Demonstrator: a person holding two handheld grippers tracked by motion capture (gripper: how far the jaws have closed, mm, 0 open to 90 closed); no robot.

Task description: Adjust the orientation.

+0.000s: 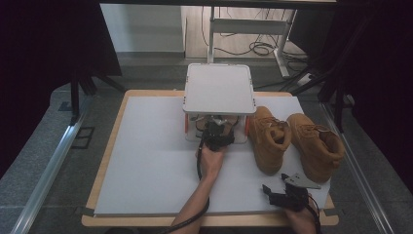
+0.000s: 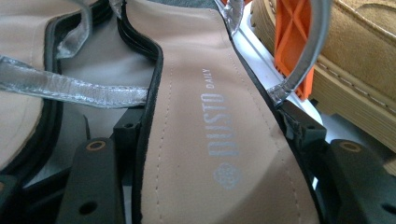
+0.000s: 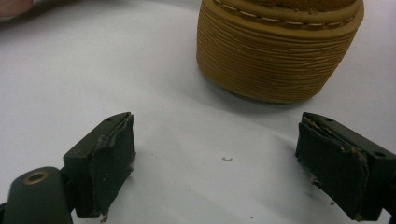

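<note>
Jaws of our left gripper [image 2: 210, 182] clamp the tan sandal [image 2: 205, 116] under the white rack [image 1: 220, 88]. Our right gripper [image 3: 215, 163] rests wide apart, empty, near a boot [image 3: 280, 46].

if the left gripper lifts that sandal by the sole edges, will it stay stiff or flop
The sandal looks thin and flat-soled, so it will probably bend somewhat past the left gripper, whose jaws flank its sides. It is likely light. Its thin silver straps look limp and may dangle or snag on the rack.

Two tan boots [image 1: 269, 138] [image 1: 316, 145] on one bench [image 1: 146, 161]. Two sandals [image 2: 205, 130] [image 2: 23, 107]. One white rack [image 1: 219, 89], two grippers [image 1: 217, 137] [image 1: 275, 189].
</note>
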